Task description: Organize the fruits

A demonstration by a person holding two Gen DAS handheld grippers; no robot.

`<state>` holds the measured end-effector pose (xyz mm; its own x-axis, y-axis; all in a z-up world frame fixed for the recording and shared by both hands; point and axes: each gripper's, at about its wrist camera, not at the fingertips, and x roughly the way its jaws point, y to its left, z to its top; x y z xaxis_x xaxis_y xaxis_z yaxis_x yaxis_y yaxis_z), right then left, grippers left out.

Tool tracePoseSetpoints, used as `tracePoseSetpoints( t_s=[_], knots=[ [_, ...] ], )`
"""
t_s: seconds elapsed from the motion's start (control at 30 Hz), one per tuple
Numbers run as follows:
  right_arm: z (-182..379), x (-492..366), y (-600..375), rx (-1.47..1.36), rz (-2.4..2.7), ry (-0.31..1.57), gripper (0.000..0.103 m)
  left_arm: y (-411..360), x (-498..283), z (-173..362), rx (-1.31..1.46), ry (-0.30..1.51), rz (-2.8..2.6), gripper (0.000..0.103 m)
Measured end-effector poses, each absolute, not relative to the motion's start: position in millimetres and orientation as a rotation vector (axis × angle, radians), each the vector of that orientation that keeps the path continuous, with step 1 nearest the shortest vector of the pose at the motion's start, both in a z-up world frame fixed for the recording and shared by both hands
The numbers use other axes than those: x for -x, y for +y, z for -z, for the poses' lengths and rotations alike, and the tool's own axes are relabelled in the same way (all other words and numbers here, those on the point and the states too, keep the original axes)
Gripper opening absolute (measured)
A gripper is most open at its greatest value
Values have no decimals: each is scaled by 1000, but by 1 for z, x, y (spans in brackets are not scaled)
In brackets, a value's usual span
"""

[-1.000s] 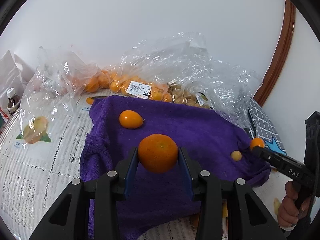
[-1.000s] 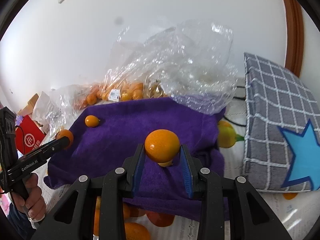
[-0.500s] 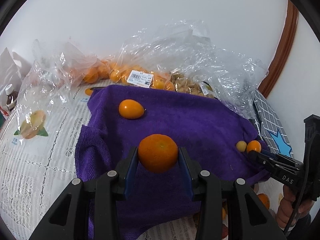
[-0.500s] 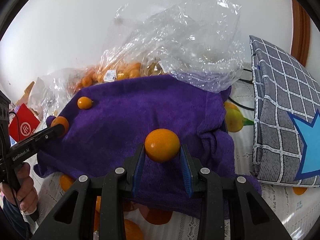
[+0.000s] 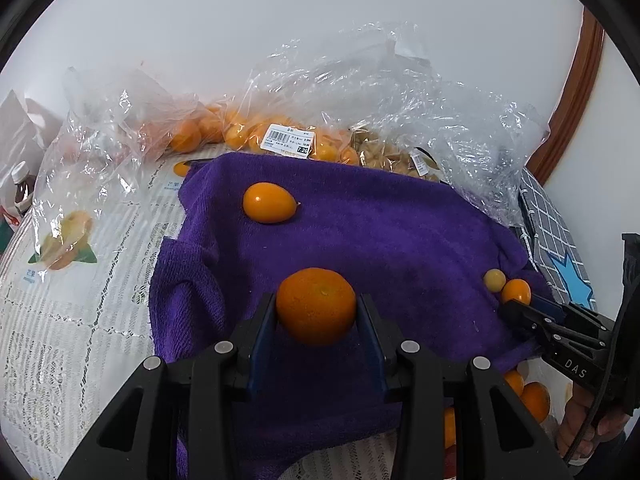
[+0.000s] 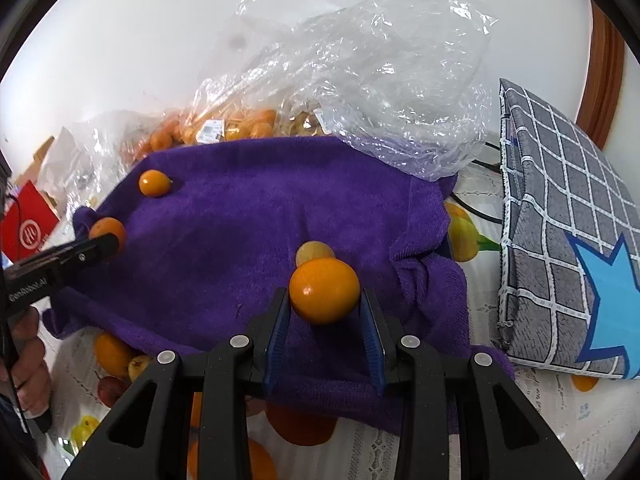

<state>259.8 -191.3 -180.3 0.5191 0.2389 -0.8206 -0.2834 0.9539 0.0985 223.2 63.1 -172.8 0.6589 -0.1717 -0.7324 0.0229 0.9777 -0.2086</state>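
A purple towel [image 5: 380, 240] [image 6: 248, 232] lies on the table. My left gripper [image 5: 316, 316] is shut on a rough-skinned mandarin [image 5: 316, 306], held low over the towel's near left part. My right gripper [image 6: 324, 308] is shut on a smooth orange kumquat [image 6: 324, 290], low over the towel's right part, just in front of a small yellow berry [image 6: 310, 250] [image 5: 494, 279]. Another smooth orange fruit [image 5: 269, 208] [image 6: 154, 183] lies loose at the towel's far left. In the right wrist view the left gripper's mandarin [image 6: 108, 230] shows at the left.
Clear plastic bags of orange fruit [image 5: 256, 136] and husked berries [image 5: 384, 156] sit behind the towel. A grey checked cushion [image 6: 560, 220] stands at the right. Loose oranges [image 6: 114, 354] lie under the towel's near edge. A small bottle [image 5: 22, 188] stands far left.
Both grippers came down and forward over the towel with their fruits still held. The right gripper now sits close to the yellow berry.
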Motion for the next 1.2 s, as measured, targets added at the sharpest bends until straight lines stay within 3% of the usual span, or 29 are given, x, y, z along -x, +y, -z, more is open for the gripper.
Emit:
tracePoseSetpoints(
  t_s=[0.37,0.67,1.2],
  knots=[
    [179,-257,-192,71,-297,970,36,62,-223,173,179,849,100,39],
    [167,-247,-192,65,-287,934,56,65,-221,170,214,829,119,53],
    [146,-194,-219,-20,-188,881,57,63,-203,154,238,739,133,60]
  ],
)
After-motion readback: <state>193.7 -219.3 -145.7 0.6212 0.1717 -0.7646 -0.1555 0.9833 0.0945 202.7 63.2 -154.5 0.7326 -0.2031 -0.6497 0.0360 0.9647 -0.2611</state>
